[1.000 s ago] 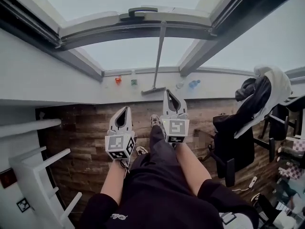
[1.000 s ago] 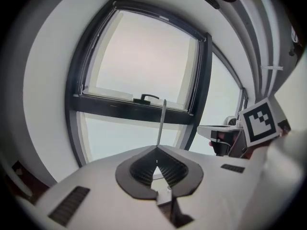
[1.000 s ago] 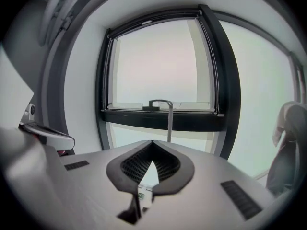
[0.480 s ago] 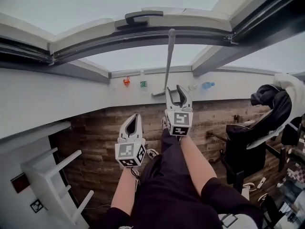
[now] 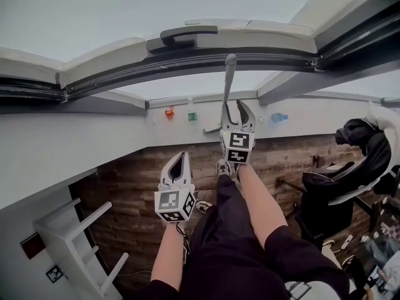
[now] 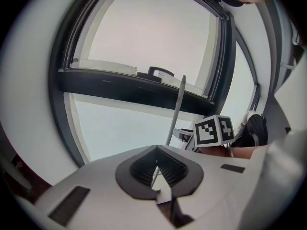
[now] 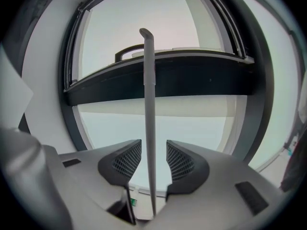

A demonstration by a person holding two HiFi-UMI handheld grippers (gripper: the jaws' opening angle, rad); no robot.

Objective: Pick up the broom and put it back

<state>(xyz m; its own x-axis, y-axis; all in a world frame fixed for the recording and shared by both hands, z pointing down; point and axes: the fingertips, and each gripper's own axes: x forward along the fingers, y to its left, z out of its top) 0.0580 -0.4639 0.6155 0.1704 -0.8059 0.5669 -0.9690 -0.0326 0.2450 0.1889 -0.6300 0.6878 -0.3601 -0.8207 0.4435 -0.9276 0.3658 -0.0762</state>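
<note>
1. Your right gripper [image 5: 235, 110] is up at the sill [image 5: 119, 139], and its jaws have just been opening.
2. In the right gripper view the right gripper [image 7: 154, 151] has its jaws apart. The broom [image 7: 149, 104] handle runs upright between them, with a gap on each side, so neither pad presses on it.
3. The broom [image 5: 229, 80] stands on the sill, about midway along it. Its head is just left of your right gripper, and the handle rises to the dark crossbar [image 5: 187, 58] of the window.
4. Your left gripper [image 5: 180, 158] hangs lower, over the wooden floor [image 5: 125, 186] and well short of the sill.
5. In the left gripper view the left gripper [image 6: 156, 159] has its jaws closed tip to tip with nothing between them. The broom [image 6: 176, 114] shows beyond them, apart from them.
6. Along the sill's far edge, a small red thing [image 5: 169, 112] and a green one [image 5: 192, 116] sit left of the broom, and a blue bottle [image 5: 279, 117] sits to its right.
7. A chair [image 5: 340, 189] draped with clothes stands on the floor at your right, and a white rack [image 5: 81, 230] at your left.
</note>
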